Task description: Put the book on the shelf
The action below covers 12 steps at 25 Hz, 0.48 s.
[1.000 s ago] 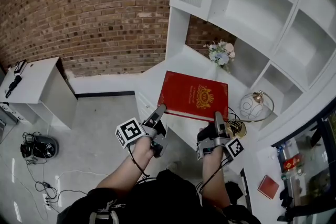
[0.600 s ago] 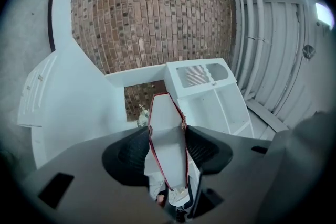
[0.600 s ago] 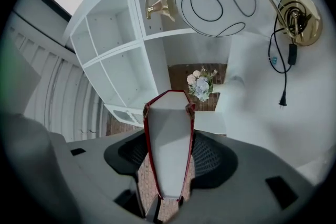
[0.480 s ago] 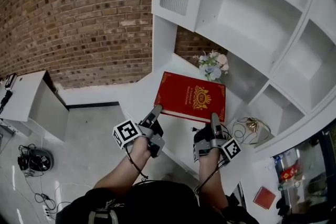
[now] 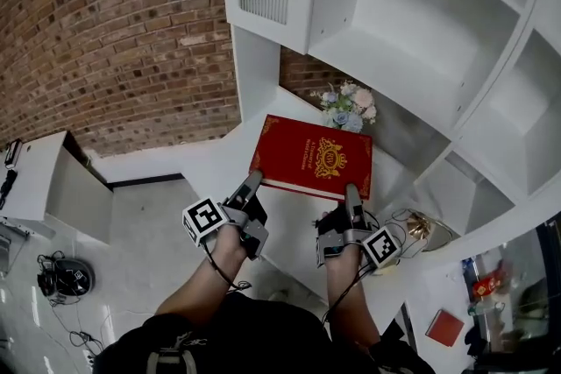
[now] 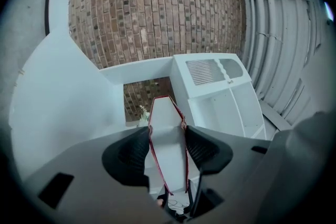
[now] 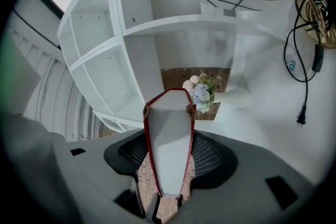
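Clamped at near edge in fingers of left gripper [image 5: 249, 186] and right gripper [image 5: 351, 194]: book [image 5: 314, 158], judged rigid, weighty, smooth-covered.

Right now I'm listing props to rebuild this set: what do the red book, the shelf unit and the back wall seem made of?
The red book: hardcover, stiff red boards with gold stamping, white paper block; cloth or leatherette, unclear.
The shelf unit: smooth, even white, probably painted wood or laminated board.
The back wall: rough red-brown brick with pale mortar lines, possibly veneer.
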### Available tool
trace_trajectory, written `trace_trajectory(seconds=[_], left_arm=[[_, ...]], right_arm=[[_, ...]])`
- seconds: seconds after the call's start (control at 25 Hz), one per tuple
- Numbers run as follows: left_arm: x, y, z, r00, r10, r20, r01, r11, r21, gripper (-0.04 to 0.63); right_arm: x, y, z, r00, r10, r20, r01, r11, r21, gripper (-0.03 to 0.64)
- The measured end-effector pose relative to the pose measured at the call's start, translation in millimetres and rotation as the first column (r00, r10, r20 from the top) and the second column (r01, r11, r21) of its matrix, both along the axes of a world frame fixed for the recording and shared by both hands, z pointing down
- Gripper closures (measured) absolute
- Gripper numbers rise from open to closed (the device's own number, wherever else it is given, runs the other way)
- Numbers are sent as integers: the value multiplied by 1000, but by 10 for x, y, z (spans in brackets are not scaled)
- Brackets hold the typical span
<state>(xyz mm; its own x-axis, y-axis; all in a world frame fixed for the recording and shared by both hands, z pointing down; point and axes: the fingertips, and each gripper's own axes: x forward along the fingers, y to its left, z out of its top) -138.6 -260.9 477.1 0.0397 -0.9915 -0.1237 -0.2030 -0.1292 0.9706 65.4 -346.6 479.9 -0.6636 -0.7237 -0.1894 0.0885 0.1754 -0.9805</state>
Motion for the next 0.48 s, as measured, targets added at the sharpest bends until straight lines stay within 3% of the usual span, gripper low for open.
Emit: trace_trajectory(seconds=[0.12,0.28,0.48], left_arm=[[-28,-60,29,1000,10,-10,-10,1000,6,364],[-100,-159,132,1000,20,-6,-20,999,-41,364],[-102,-387,133,996,86,-17,-86,996,-21,364]], right_arm=[[-37,-45,39,1000,5,0,-5,1000,-4,354],[-68,-95,85,1000,26,-6,-26,999,-19,354],[-41,-198,81,997,81,-16,-81,997,-15,354]])
